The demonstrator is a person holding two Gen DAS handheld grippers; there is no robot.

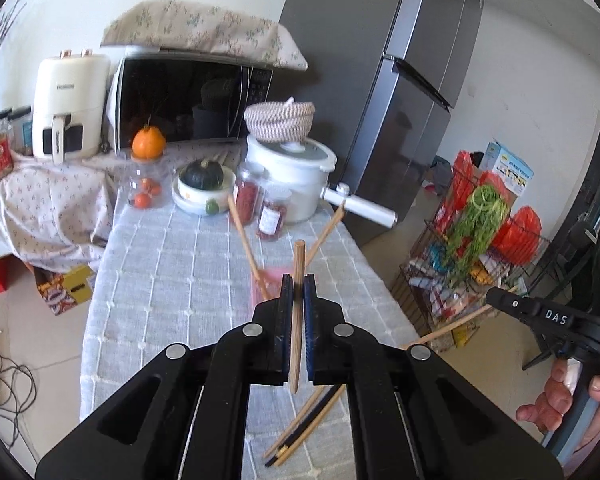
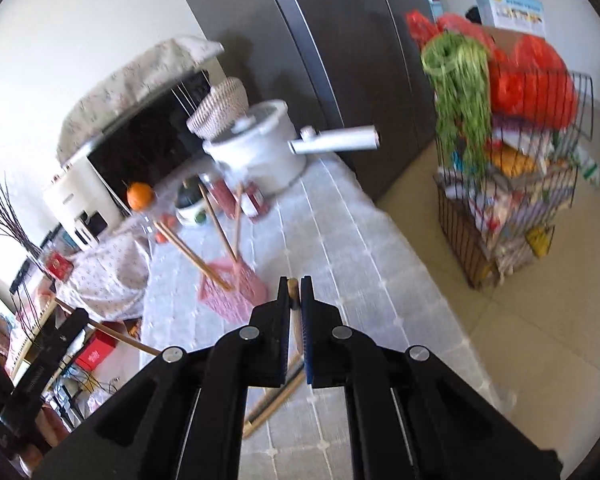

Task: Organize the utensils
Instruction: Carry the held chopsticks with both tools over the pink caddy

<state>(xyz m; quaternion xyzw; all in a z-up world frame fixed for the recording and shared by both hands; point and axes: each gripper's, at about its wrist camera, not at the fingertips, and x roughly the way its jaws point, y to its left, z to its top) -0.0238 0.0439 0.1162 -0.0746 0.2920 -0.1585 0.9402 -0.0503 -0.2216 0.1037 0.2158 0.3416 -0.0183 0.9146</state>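
Chopsticks are partway sorted: some standing in the pink basket, two in the claws, a few waiting on the cloth.

Going from big to small: the table (image 1: 172,264) under its grey checked cloth is carrying a white lidded pot (image 1: 290,168) with a woven basket sitting on top, a bowl (image 1: 198,196) holding a dark green squash and a small green fruit, and two jars (image 1: 246,196) of red contents. The pink basket (image 2: 236,284) is holding at least two wooden chopsticks leaning out of it, so I judge the job roughly half done. The left gripper (image 1: 299,292) is clamping a wooden chopstick (image 1: 298,312) upright; the right gripper (image 2: 295,292) is pinching another chopstick (image 2: 293,285). Loose chopsticks (image 1: 300,428), some light, some dark, are lying on the cloth nearest the cameras.
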